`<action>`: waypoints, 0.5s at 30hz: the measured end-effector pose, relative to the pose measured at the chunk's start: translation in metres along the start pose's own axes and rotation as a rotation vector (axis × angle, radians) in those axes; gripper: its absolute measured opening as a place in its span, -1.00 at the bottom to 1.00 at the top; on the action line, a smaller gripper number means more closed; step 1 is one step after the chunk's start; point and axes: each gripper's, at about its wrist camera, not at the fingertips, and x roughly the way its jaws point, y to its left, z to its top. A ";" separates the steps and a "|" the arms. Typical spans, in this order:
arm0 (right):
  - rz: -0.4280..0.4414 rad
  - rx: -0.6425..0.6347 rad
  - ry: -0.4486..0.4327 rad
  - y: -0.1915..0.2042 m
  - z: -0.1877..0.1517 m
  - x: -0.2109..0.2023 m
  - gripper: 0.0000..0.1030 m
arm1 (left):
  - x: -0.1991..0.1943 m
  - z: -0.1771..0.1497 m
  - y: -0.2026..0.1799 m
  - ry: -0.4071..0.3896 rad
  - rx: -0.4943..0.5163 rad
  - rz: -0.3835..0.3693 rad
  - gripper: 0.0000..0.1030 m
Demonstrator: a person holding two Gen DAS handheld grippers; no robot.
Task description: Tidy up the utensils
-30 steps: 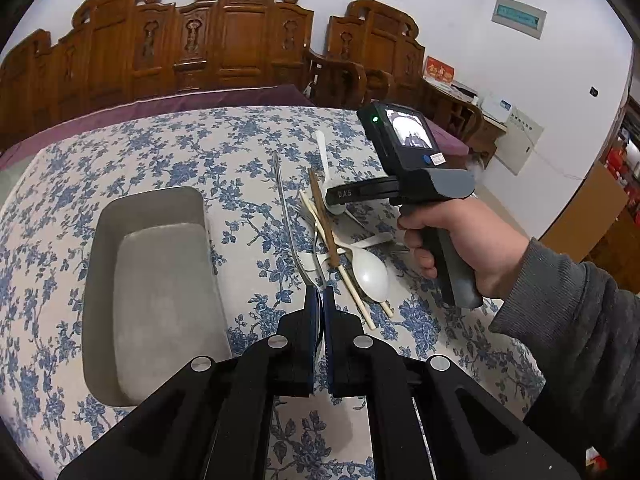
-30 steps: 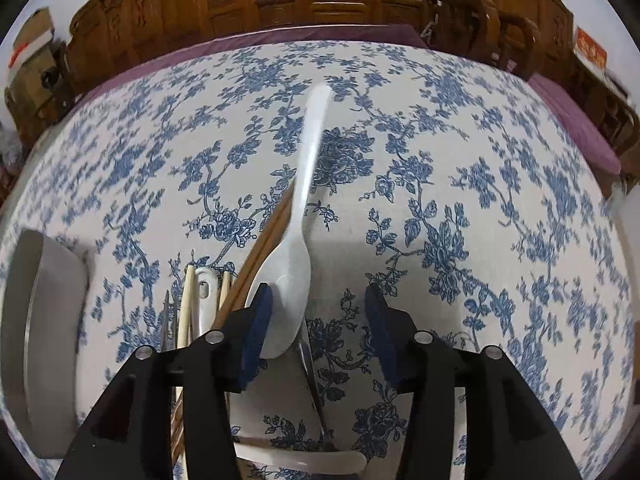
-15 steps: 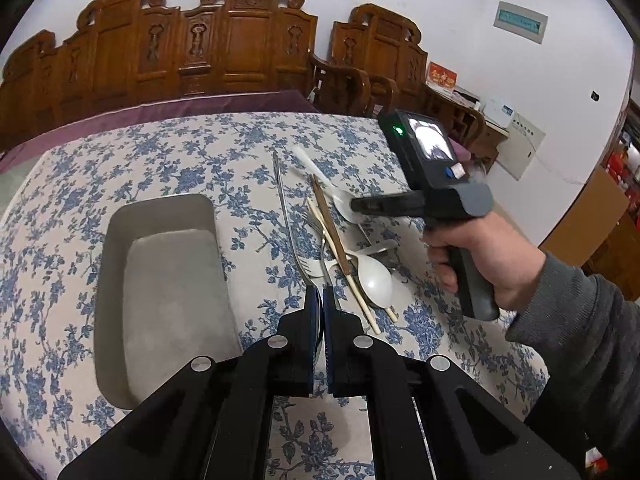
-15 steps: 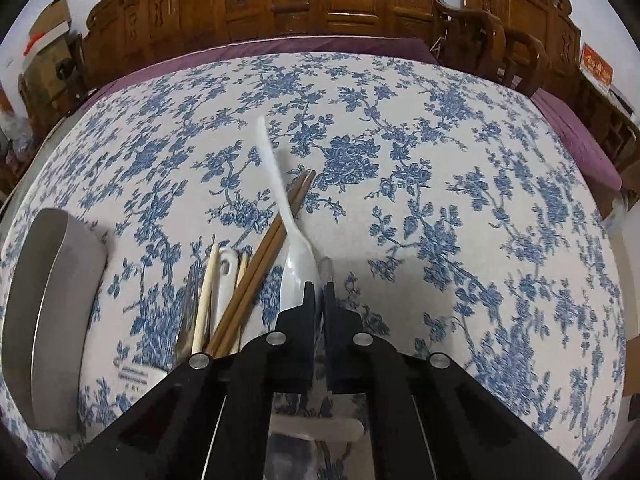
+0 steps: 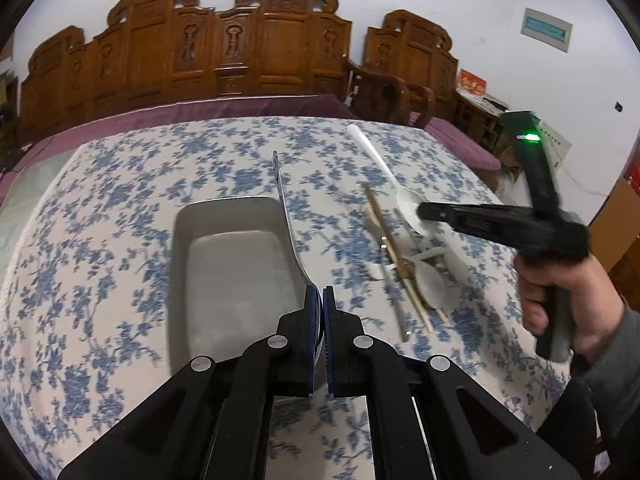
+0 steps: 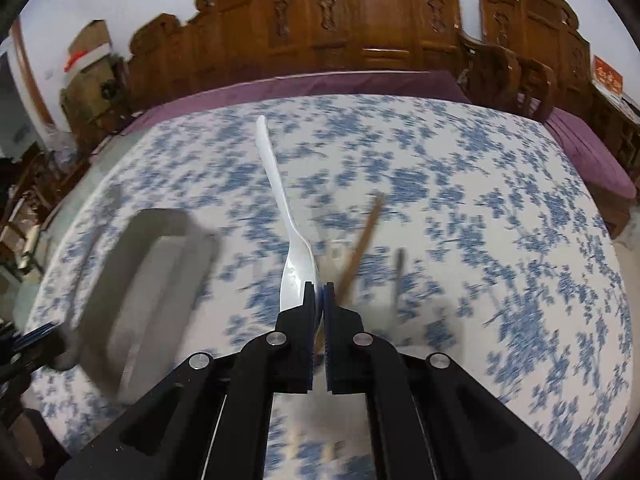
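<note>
Left claw (image 5: 321, 300) clenched on metal utensil (image 5: 285, 216), its long axis pointing away along the right wall of the grey tray (image 5: 224, 256); this hand is nearest. Right claw (image 6: 319, 292) clamps the white spoon (image 6: 280, 208), tray lower-left. Remaining utensils (image 5: 404, 264) lie on floral-cloth desk (image 5: 120, 200); carved wooden chairs (image 5: 240, 52) behind.

Floral-clothed table (image 5: 120, 208): metal tray (image 5: 236, 264), chopsticks (image 5: 394, 256).
</note>
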 end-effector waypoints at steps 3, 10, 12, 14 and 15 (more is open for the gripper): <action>0.043 -0.014 -0.006 0.025 -0.008 -0.008 -0.91 | 0.000 -0.003 0.009 0.010 -0.004 0.021 -0.95; 0.120 -0.020 0.005 0.070 -0.023 -0.011 -0.91 | 0.018 -0.010 0.031 0.070 -0.037 0.051 -0.95; 0.132 -0.018 0.015 0.080 -0.027 -0.007 -0.91 | 0.024 -0.013 0.037 0.084 -0.046 0.056 -0.95; 0.139 -0.022 0.023 0.089 -0.030 -0.004 -0.91 | 0.030 -0.014 0.042 0.102 -0.060 0.061 -0.95; 0.143 -0.025 0.027 0.094 -0.031 -0.002 -0.91 | 0.032 -0.015 0.044 0.108 -0.064 0.060 -0.94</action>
